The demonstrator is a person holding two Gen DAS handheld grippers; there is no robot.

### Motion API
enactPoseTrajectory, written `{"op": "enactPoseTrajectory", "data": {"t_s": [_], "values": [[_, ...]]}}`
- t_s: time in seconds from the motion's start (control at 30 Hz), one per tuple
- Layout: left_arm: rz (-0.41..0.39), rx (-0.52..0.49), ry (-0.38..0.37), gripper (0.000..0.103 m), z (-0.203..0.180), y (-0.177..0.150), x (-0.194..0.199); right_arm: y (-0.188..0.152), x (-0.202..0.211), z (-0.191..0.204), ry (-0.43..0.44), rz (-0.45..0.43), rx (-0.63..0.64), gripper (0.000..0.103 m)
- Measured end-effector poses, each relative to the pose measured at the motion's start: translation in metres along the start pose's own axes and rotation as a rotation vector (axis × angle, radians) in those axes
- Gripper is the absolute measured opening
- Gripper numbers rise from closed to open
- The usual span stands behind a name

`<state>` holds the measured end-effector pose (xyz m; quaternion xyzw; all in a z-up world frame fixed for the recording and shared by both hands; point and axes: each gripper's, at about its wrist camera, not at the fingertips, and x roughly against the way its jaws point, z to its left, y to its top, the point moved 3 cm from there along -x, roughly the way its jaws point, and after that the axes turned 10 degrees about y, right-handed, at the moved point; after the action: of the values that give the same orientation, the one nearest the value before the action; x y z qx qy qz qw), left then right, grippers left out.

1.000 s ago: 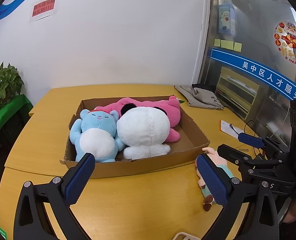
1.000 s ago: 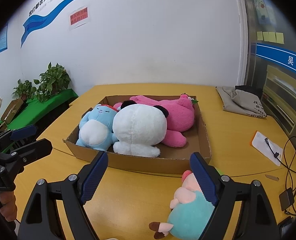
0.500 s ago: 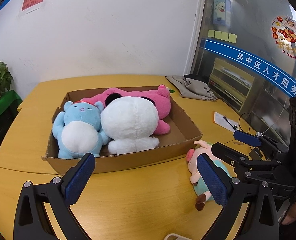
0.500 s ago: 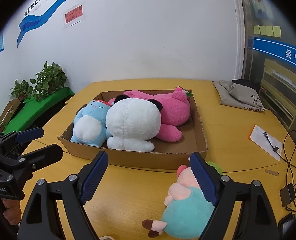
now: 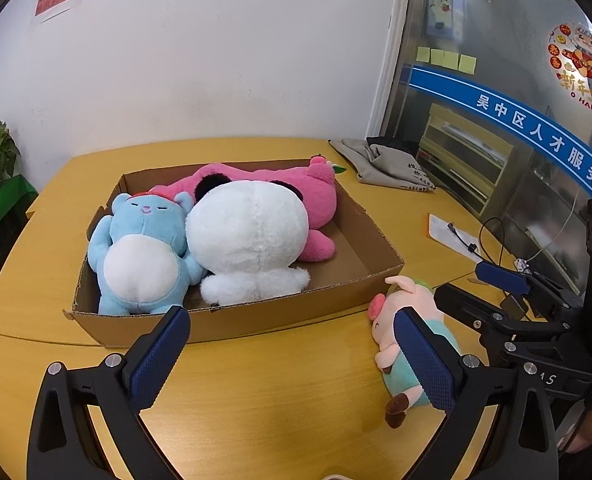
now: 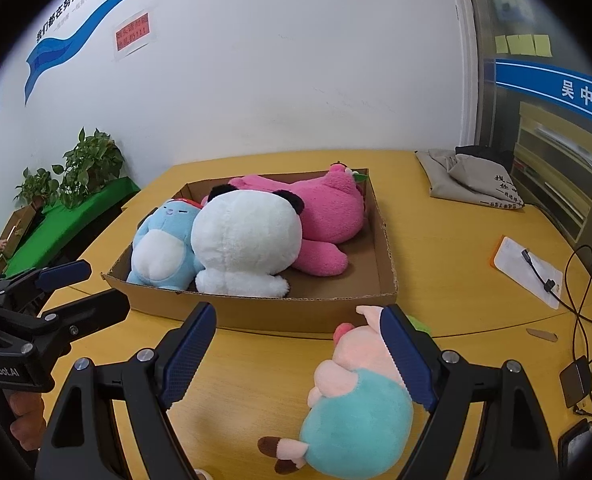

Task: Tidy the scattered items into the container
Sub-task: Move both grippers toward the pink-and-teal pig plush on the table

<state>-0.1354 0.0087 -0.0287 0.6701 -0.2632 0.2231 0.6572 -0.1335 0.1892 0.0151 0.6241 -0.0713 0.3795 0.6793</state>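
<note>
On a yellow table (image 6: 455, 216) the cardboard box (image 6: 264, 314) holds three plush toys. The pig toy (image 6: 355, 412) lies outside it, just beside its near wall. Both the left gripper (image 5: 292, 360) and the right gripper (image 6: 299, 352) stand apart, empty. A pinch on the soft belly might slip.

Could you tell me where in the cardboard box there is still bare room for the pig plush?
The cardboard box has a bare floor strip along its right wall, beside the pink plush. The left and middle are crowded by the blue plush and white panda. The pig plush lies outside.
</note>
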Motion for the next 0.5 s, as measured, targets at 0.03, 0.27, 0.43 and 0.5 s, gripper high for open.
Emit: {"op": "enactPoseTrajectory", "data": {"t_s": [0.03, 0.27, 0.43, 0.5], "values": [[0.004, 0.002, -0.003, 0.103, -0.001, 0.000, -0.001, -0.001, 0.000, -0.002, 0.000, 0.000, -0.002, 0.084], [0.054, -0.027, -0.029, 0.103, -0.016, -0.004, -0.022, -0.018, 0.012, -0.042, -0.041, -0.007, -0.063, 0.084], [0.106, -0.053, -0.057, 0.103, -0.033, -0.011, -0.048, -0.060, -0.002, -0.082, -0.048, 0.114, -0.151, 0.084], [0.138, -0.068, -0.075, 0.103, -0.041, -0.014, -0.062, -0.076, -0.014, -0.089, -0.043, 0.164, -0.176, 0.084]]}}
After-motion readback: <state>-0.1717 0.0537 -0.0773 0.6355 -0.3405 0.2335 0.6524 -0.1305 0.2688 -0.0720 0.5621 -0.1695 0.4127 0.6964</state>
